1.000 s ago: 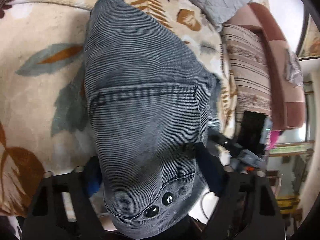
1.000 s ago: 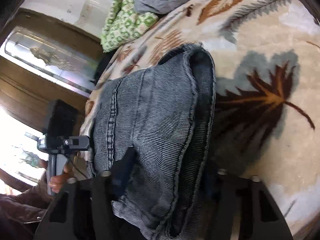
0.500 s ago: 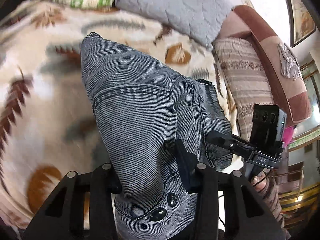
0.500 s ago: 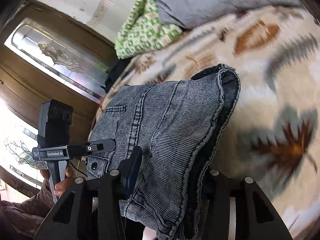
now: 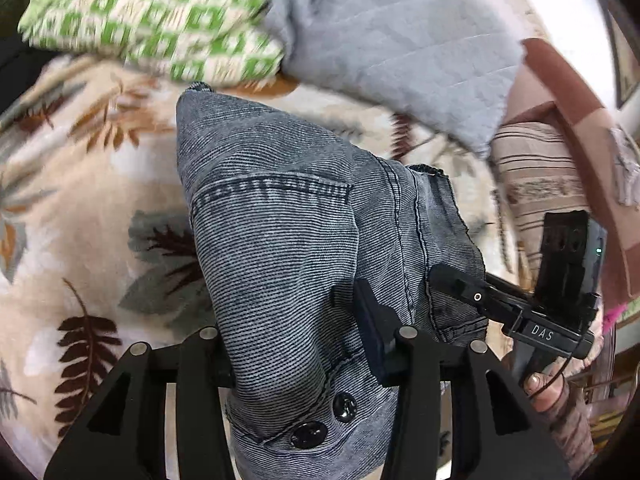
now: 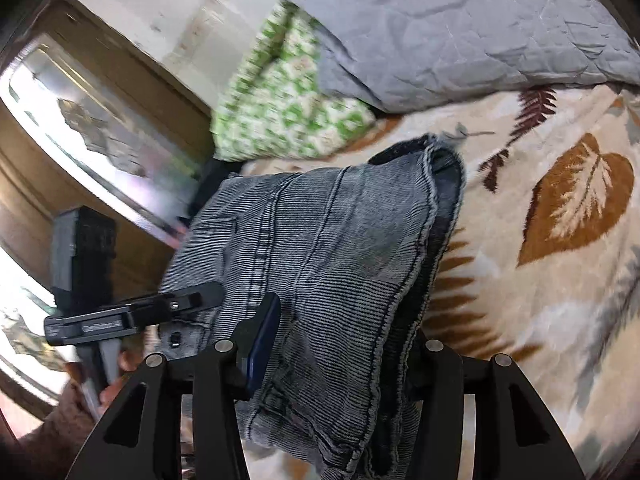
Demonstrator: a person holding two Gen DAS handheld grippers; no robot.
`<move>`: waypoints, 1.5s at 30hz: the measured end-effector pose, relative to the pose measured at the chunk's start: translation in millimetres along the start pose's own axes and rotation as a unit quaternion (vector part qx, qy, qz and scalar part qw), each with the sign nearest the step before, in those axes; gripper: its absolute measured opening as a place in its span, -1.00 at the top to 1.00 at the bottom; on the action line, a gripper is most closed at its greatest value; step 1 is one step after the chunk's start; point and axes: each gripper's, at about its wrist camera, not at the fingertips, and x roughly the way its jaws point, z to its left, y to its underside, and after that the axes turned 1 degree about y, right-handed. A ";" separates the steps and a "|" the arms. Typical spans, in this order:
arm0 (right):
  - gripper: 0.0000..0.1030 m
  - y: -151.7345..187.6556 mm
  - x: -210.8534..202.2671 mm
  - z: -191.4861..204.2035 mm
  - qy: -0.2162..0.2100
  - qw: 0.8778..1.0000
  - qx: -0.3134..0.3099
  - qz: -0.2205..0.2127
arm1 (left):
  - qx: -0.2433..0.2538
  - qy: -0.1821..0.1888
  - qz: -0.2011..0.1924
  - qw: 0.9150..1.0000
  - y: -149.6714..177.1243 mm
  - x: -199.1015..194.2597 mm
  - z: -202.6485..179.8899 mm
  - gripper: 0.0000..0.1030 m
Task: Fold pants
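Observation:
The grey striped denim pants [image 5: 280, 248] are folded into a thick bundle and held up over the leaf-patterned blanket [image 5: 80, 216]. My left gripper [image 5: 296, 344] is shut on the waistband end, near two dark buttons [image 5: 320, 424]. My right gripper [image 6: 332, 344] is shut on the other side of the pants [image 6: 332, 240], on the stacked folded layers. The far end of the bundle hangs toward the blanket [image 6: 560, 280]. Each gripper shows in the other's view: the right one in the left wrist view [image 5: 520, 312], the left one in the right wrist view [image 6: 120, 316].
A grey quilted pillow [image 5: 400, 40] and a green checked cushion [image 5: 160, 20] lie at the far side of the bed. A striped cushion and brown sofa [image 5: 560, 152] stand at the right. A wooden headboard with a mirror panel [image 6: 100, 120] is at the left.
Both grippers have lifted the folded pants and tilted up and forward. The pillows at the far side have come into view. The grips are unchanged.

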 end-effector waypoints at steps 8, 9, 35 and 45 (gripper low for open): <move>-0.34 17.2 40.2 -36.6 0.064 0.998 -0.010 0.027 | 0.018 -0.066 -0.019 0.997 15.8 26.5 18.1 -0.61; -0.38 17.1 37.6 -39.6 0.068 0.997 -0.008 0.024 | 0.019 -0.068 -0.021 0.997 17.6 24.5 17.8 -0.61; -0.99 170.0 -107.4 63.4 0.340 0.940 -0.020 -0.027 | 0.021 -0.214 -0.119 0.969 187.5 -78.7 -17.3 -0.66; -0.99 191.8 -121.5 96.2 0.365 0.927 -0.071 -0.046 | 0.045 -0.217 -0.126 0.967 216.7 -95.7 -38.2 -0.66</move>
